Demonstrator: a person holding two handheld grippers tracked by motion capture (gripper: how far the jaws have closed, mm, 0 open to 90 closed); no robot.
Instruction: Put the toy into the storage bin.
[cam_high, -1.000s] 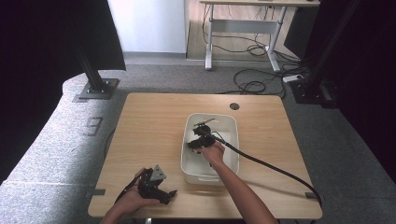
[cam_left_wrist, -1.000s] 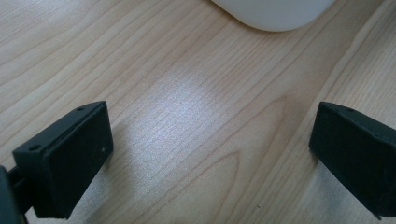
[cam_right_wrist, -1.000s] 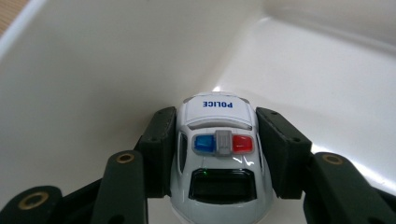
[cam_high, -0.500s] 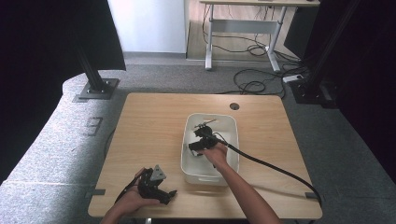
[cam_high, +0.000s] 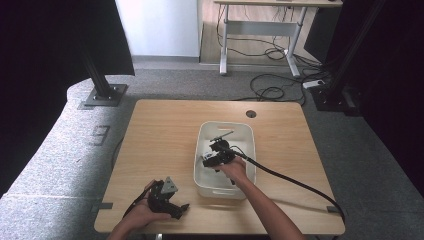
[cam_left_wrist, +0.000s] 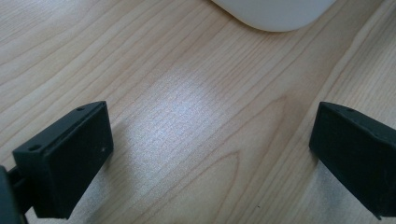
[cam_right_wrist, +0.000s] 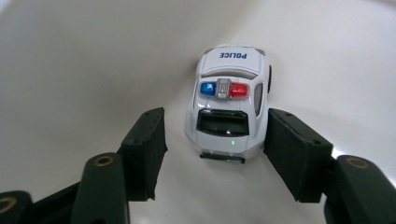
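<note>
The worktop (cam_high: 165, 135) is smooth pale wood. The bin (cam_high: 201, 145) is shiny white plastic. The toy car (cam_right_wrist: 229, 100) looks glossy.

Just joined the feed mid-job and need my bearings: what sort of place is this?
Probably a lab or office set up for recording: a wooden table ringed by black curtains, a height-adjustable desk behind, and loose cables on grey carpet.

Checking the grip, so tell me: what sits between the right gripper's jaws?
A white toy police car on the tub's floor, seen in the right gripper view; the right gripper isn't pressing it.
</note>
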